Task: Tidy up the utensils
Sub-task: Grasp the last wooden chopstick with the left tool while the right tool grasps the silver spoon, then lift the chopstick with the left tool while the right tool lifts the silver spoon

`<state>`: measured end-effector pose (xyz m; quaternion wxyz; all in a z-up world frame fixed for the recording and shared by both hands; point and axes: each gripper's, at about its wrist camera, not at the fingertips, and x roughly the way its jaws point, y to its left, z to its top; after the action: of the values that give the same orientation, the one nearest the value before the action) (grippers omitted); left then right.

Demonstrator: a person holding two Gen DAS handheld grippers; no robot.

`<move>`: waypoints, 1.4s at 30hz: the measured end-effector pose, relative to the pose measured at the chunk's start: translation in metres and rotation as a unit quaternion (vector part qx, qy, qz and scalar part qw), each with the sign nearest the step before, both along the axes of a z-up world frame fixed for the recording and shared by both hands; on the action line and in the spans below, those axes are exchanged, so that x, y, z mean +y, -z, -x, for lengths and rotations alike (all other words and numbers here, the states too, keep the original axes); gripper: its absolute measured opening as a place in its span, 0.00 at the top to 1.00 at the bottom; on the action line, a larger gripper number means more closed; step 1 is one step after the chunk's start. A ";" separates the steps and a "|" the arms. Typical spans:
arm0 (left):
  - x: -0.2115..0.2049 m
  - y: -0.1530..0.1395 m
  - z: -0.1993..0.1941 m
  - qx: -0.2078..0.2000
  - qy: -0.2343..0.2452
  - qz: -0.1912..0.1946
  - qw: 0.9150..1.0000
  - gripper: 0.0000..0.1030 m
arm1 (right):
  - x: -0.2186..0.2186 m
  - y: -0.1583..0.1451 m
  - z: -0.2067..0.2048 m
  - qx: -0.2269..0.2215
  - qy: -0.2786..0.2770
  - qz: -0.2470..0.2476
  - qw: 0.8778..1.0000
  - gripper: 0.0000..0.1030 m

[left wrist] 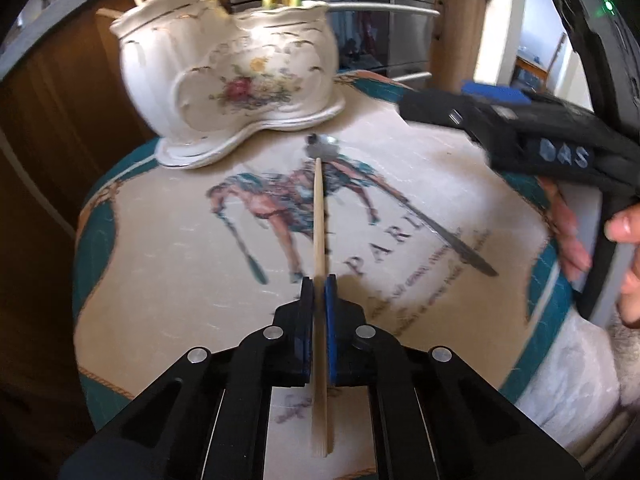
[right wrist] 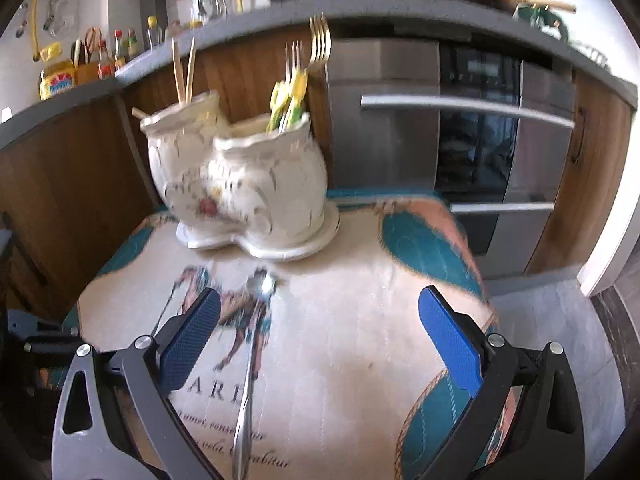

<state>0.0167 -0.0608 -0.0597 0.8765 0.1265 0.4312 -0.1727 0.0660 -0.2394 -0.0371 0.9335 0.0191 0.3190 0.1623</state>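
Left gripper (left wrist: pixel 319 284) clamping chopstick (left wrist: pixel 319 216) flat over printed cloth (left wrist: pixel 168 248) reading "PAR". Right gripper (right wrist: pixel 320 340), "DAS" on body, hanging wide open over spoon (right wrist: pixel 256 320). Holder (right wrist: pixel 240 184) standing behind.

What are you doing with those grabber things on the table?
A person is tidying utensils with two hand-held grippers. The left gripper is shut on a wooden chopstick. The right gripper is open and empty, above a metal spoon lying on the printed cloth. The ceramic holder already has chopsticks in one pocket and forks in the other.
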 end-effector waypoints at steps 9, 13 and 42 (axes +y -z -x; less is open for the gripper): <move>0.022 -0.008 0.000 -0.034 -0.023 0.038 0.998 0.94 | 0.039 0.022 0.003 0.088 -0.084 0.046 0.992 0.49; 0.030 -0.010 0.002 -0.040 -0.018 0.056 0.997 0.94 | 0.053 0.027 0.006 0.090 -0.090 0.074 0.989 0.66; 0.052 -0.035 0.019 -0.112 0.003 0.121 0.986 0.94 | 0.039 -0.013 0.018 -0.004 -0.068 -0.014 0.998 0.97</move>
<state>-0.0027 -0.0087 -0.0249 0.9277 0.0395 0.3054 -0.2111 0.0480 -0.2007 -0.0241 0.9211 0.0095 0.3136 0.2303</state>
